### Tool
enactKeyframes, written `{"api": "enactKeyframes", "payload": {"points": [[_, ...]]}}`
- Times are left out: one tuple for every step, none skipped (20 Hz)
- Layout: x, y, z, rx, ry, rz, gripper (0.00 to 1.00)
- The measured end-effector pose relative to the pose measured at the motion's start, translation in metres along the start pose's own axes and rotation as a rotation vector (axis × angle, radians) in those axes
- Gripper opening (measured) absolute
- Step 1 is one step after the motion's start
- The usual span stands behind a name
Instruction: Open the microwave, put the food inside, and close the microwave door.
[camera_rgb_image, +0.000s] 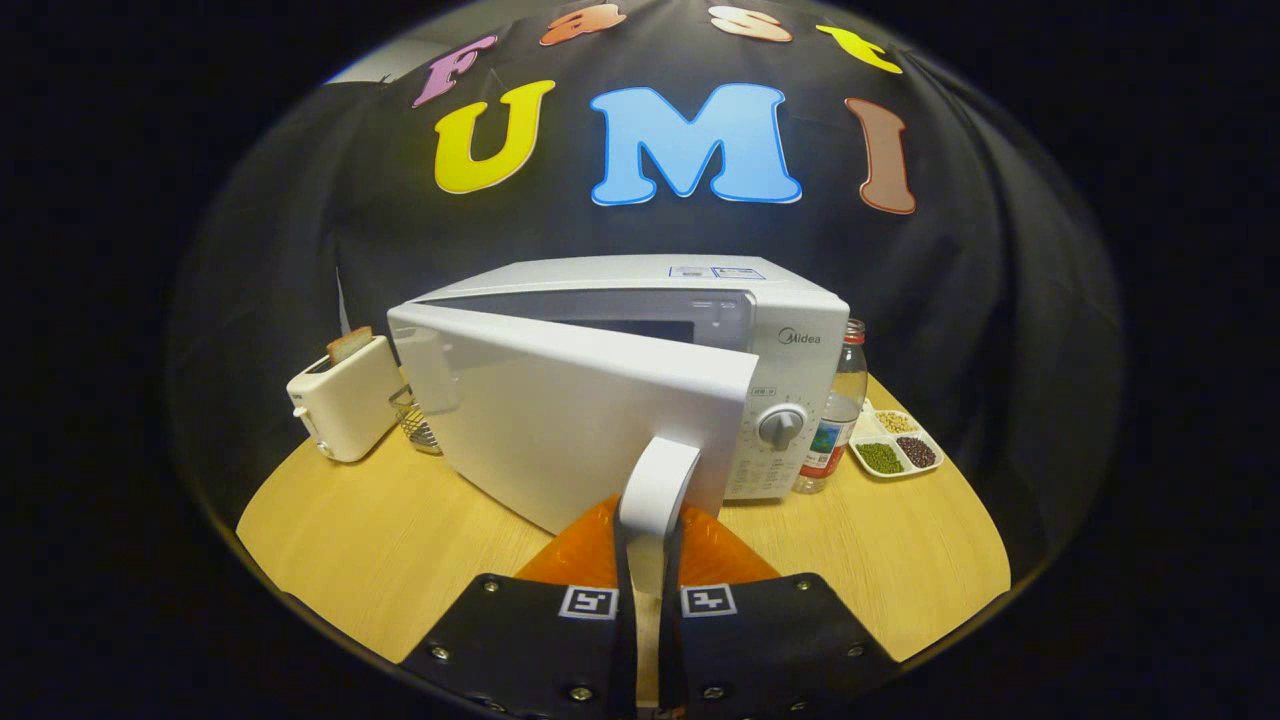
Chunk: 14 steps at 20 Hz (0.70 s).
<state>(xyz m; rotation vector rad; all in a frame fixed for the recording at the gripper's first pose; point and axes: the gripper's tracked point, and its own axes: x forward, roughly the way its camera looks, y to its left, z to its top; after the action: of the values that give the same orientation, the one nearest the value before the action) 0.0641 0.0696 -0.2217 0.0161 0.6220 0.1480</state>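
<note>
Both fingers of your hand-held gripper (648, 560) seem clamped on the white microwave door's curved handle (657, 490), so pulling swings the door (570, 440) wider.

Toaster (345, 405), bottle (835, 420), bean tray (897, 445) on wooden table (380, 550).

The microwave (790, 330) was seen to be cased in smooth white plastic or painted metal (which of the two could not be told), its door (560, 420) faintly glossy and its handle (655, 490) smooth between the closed fingers of the gripper (648, 590). A pale wood grain with a matt finish was shown by the table (400, 540). The toaster (345, 405) looked of cream plastic, the bottle (838, 415) of clear plastic.
</note>
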Motion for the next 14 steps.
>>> {"api": "enactKeyframes", "payload": {"points": [[-0.006,0.006,-0.003,0.006,-0.002,0.001,0.09],[-0.013,0.014,-0.008,0.013,-0.003,-0.001,0.09],[-0.020,0.021,-0.010,0.019,-0.007,-0.004,0.09],[-0.026,0.028,-0.014,0.024,-0.010,-0.007,0.09],[-0.031,0.035,-0.017,0.031,-0.009,-0.007,0.09],[-0.037,0.043,-0.020,0.042,-0.010,-0.006,0.11],[-0.043,0.051,-0.024,0.055,-0.008,-0.001,0.12],[-0.050,0.060,-0.028,0.069,-0.012,0.007,0.15],[-0.056,0.070,-0.031,0.078,-0.019,0.014,0.18],[-0.060,0.079,-0.034,0.085,-0.026,0.020,0.20],[-0.065,0.088,-0.039,0.091,-0.027,0.020,0.22],[-0.070,0.096,-0.045,0.091,-0.024,0.017,0.24],[-0.073,0.103,-0.049,0.090,-0.021,0.017,0.24],[-0.079,0.112,-0.054,0.092,-0.022,0.021,0.24]]}}
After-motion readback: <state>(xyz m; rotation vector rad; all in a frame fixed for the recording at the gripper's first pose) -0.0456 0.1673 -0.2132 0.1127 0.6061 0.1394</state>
